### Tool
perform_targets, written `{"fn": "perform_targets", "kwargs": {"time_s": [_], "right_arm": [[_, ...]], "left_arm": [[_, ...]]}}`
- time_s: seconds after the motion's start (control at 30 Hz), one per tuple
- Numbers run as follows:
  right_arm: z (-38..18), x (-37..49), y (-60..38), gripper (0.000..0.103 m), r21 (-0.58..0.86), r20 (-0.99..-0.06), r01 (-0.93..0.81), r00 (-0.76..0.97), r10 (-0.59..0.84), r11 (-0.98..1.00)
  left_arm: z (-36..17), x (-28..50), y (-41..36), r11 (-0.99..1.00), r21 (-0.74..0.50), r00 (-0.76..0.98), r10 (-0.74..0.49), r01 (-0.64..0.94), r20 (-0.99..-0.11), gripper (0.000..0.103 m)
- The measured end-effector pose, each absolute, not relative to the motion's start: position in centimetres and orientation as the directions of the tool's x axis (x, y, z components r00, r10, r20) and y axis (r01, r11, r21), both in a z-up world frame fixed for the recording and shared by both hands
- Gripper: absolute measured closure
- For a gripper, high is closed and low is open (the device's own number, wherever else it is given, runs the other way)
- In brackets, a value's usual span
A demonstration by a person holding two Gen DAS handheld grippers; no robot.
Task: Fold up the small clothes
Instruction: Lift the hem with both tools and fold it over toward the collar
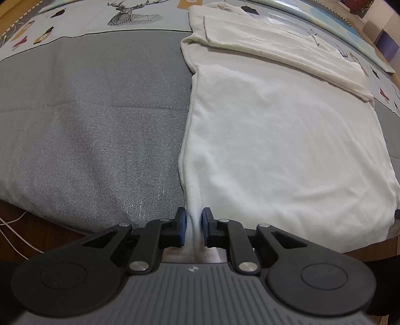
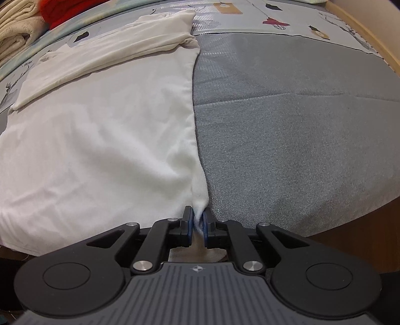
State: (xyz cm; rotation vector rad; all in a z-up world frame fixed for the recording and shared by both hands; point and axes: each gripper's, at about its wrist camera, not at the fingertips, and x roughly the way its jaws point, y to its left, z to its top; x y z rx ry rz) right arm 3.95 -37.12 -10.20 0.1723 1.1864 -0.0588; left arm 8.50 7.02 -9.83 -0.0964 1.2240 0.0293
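A white garment lies flat on a grey mat, its sleeves folded across its far end. My left gripper is shut on the garment's near left corner at the mat's front edge. In the right wrist view the same white garment fills the left half. My right gripper is shut on its near right corner, also at the mat's front edge. The cloth runs between the blue pads of each gripper.
The grey mat lies on a patterned cloth with a deer print. Folded cream and red textiles are stacked at the far left. A white cable lies on the wooden floor. A wooden edge borders the far right.
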Motion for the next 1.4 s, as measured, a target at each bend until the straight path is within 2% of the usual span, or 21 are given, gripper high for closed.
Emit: {"fn": "perform_targets", "kwargs": {"time_s": [0.43, 0.5, 0.63, 0.77, 0.93, 1.2, 1.4], "right_arm": [[-10.1, 3.9, -37.0, 0.096, 0.097, -0.926, 0.107, 0.374, 0.05, 0.99], [-10.0, 3.9, -37.0, 0.096, 0.1, -0.924, 0.108, 0.378, 0.052, 0.989], [-9.3, 3.7, -37.3, 0.097, 0.124, -0.903, 0.128, 0.425, 0.059, 0.984], [-7.1, 3.2, -38.5, 0.097, 0.208, -0.844, 0.149, 0.527, 0.101, 0.967], [-4.1, 1.9, -39.7, 0.098, 0.254, -0.785, 0.162, 0.611, 0.105, 0.954], [3.2, -3.2, -43.2, 0.098, 0.453, -0.621, 0.11, 0.751, 0.225, 0.885], [7.1, -7.0, -45.9, 0.098, 0.503, -0.531, 0.075, 0.813, 0.239, 0.861]], "left_arm": [[-10.0, 8.6, 6.5, 0.998, -0.045, 0.337, -0.026, -0.05, -0.941, 0.089], [-9.9, 8.5, 6.4, 0.998, -0.05, 0.341, -0.032, -0.044, -0.939, 0.094], [-9.2, 8.3, 6.4, 0.997, -0.066, 0.374, -0.047, -0.039, -0.926, 0.095], [-6.8, 8.0, 6.5, 0.995, -0.103, 0.458, -0.087, -0.009, -0.885, 0.096], [-2.6, 7.0, 7.3, 0.976, -0.215, 0.537, -0.192, 0.021, -0.821, 0.097], [4.6, 2.0, 9.1, 0.933, -0.349, 0.624, -0.321, 0.082, -0.712, 0.097], [8.5, 0.0, 11.0, 0.898, -0.435, 0.668, -0.365, 0.068, -0.648, 0.097]]}}
